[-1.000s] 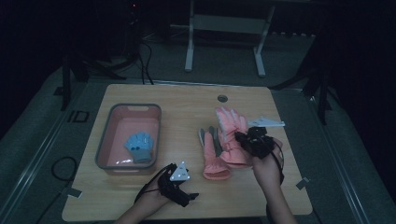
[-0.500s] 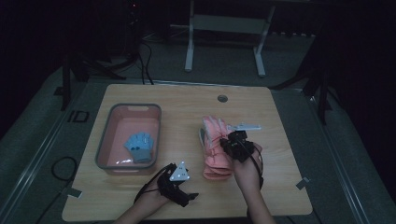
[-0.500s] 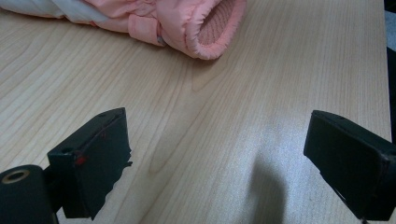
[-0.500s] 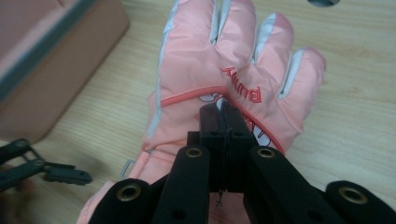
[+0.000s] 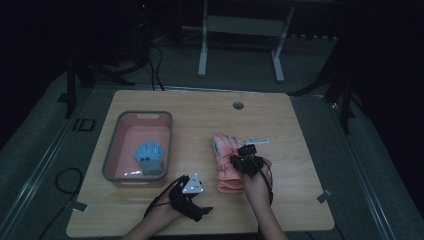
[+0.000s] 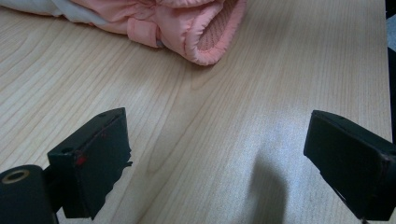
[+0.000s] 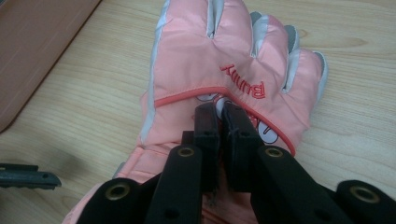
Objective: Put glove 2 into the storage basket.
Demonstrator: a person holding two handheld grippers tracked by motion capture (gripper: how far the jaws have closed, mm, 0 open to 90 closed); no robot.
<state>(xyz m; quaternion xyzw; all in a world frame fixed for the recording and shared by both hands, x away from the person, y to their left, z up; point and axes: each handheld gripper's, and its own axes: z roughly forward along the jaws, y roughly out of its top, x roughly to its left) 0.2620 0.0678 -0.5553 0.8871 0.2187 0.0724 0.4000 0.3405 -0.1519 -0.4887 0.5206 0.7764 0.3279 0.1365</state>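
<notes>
Pink glove (image 5: 227,162) flat, long axis front-back, fingers pointing away. Right gripper (image 7: 220,116) nearly clenched atop it; left gripper (image 6: 219,158) released.

I see: pink glove (image 7: 210,65), grey fingertips, red "Bunny" lettering; blue glove (image 5: 149,158); pink tub (image 5: 145,116), grey rim; pale wood-grain table (image 5: 295,165).

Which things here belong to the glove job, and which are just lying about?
In the job:
- pink glove, with the right claw nearly shut on its back
- pink bin
- blue glove inside the bin
- left claw, open over bare table

Lying about:
- round grommet in the table
- metal frame behind the table
</notes>
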